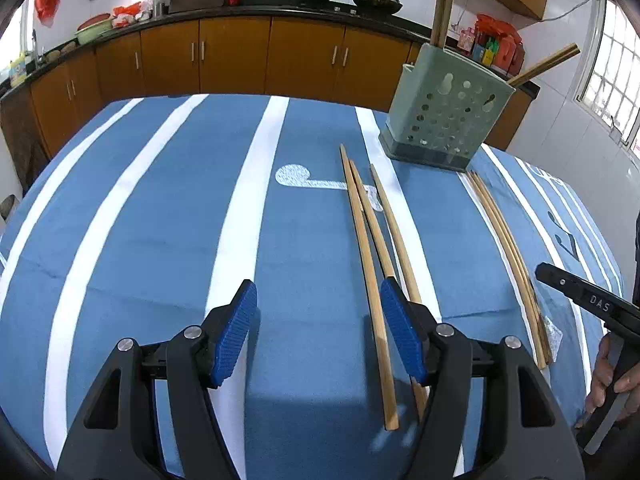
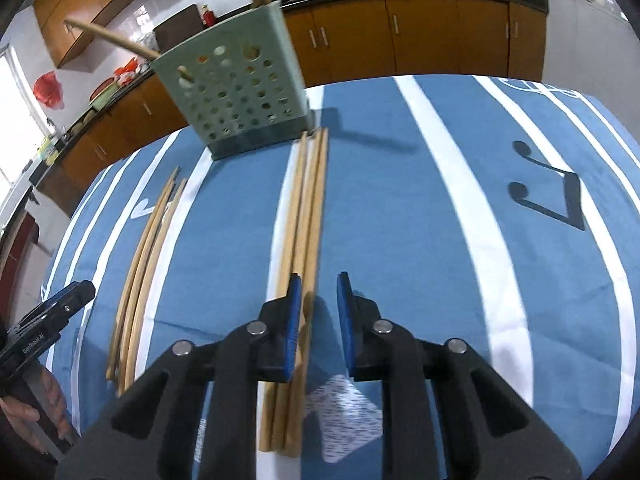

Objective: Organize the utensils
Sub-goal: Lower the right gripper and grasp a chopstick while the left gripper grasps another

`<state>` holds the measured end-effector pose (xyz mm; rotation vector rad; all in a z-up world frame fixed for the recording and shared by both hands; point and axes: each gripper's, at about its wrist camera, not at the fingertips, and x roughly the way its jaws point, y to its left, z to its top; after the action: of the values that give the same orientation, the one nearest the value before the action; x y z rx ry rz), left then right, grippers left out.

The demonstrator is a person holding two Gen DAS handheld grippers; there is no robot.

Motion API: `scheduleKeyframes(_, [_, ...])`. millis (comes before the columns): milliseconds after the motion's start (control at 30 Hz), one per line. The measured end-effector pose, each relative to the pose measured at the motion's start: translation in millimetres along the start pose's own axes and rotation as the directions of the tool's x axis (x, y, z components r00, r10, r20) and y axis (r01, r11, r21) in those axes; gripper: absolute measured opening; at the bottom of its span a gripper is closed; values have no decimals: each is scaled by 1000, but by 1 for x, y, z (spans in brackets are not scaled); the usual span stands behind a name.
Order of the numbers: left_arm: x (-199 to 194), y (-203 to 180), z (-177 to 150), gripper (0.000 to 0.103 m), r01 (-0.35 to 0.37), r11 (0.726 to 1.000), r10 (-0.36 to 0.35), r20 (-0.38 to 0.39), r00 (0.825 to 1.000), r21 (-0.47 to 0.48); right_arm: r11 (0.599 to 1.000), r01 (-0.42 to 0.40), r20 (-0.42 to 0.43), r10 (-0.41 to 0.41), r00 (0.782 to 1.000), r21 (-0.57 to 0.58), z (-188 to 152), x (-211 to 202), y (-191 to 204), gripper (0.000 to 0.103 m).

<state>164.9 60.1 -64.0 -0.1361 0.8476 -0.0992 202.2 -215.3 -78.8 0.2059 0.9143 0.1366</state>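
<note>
Loose chopsticks in two bundles on the blue striped tabletop, long axes running 6 to 12 toward the green holder at 1 o'clock. Left bundle lying partly between the left gripper fingers, spread wide, empty. Right bundle at 11 o'clock of the right gripper, fingers narrowly apart, clamping nothing, one stick seemingly within the gap. Each hand nearer its own bundle; a straight descent likely needed.

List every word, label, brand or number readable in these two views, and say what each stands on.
"DAS": white letters on the black right gripper, seen from the left wrist.
"GenRobot.AI", small and slightly soft: white print on the black left gripper, seen from the right wrist.
Colourful packages on the dark counter: print too small to read.
</note>
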Motion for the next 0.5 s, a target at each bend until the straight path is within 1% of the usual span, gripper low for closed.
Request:
scheduleKeyframes(67, [3, 0, -1, 65, 6, 1000, -6, -13, 1000, -4, 1000, 11, -11, -11, 1000, -17, 0, 4, 3, 14])
scheduleKeyframes(167, [7, -2, -5, 65, 7, 1000, -7, -24, 1000, -4, 999, 19, -22, -20, 1000, -29, -2, 9, 1, 11])
scheduleKeyframes(200, [8, -2, -6, 65, 8, 1000, -8, -28, 1000, -4, 999, 39, -24, -40, 999, -36, -2, 10, 1, 8])
scheduleKeyframes(267, [9, -3, -8, 64, 9, 1000, -9, -35, 999, -2, 995, 85, -10, -85, 996, -49, -3, 9, -2, 8])
scheduleKeyframes(333, [12, -5, -8, 64, 13, 1000, -13, -45, 999, 0, 990, 138, 3, -138, 990, -23, 0, 8, -11, 8])
scheduleKeyframes(400, [14, -6, -9, 64, 19, 1000, -19, -54, 998, 5, 981, 193, 13, -193, 981, 36, 3, 6, -25, 8])
scheduleKeyframes(467, [16, -8, -10, 61, 17, 1000, -16, -66, 998, 14, 973, 216, 15, -218, 976, 78, 5, 4, -37, 8])
scheduleKeyframes(500, [19, -10, -10, 58, 16, 1000, -14, -77, 997, 22, 971, 222, 15, -224, 974, 92, 5, 3, -42, 8])
